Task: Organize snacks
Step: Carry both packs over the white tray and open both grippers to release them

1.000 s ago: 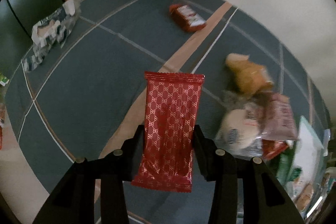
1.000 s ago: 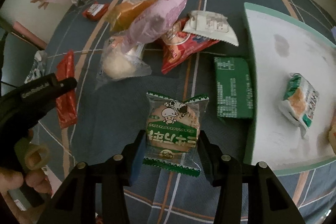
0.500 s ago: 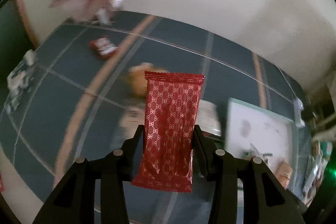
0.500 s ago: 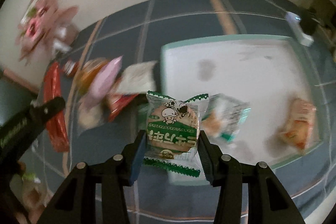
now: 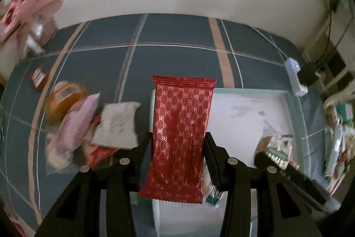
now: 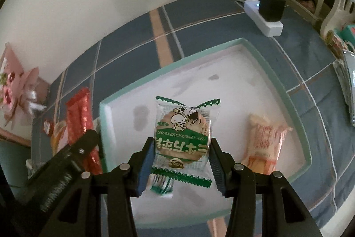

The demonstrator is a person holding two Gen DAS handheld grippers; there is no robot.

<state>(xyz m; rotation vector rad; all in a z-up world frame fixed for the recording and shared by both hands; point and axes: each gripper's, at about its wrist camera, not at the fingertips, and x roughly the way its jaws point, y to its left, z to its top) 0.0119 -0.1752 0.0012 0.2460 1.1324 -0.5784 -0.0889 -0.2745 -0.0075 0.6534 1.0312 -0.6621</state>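
Observation:
My left gripper is shut on a long red patterned snack packet and holds it above the left edge of the white tray with a mint-green rim. My right gripper is shut on a green and white round cracker packet and holds it above the tray. An orange snack packet lies in the tray on the right. Another green packet lies in the tray under the right gripper. The red packet also shows in the right wrist view.
A pile of loose snacks lies left of the tray: a white packet, a pink packet, an orange one. A small red packet lies farther left. A white power strip sits behind the tray. Pink flowers stand at the far left.
Both grippers have swung right from over the snack pile and now hang over the tray, each still holding its packet.

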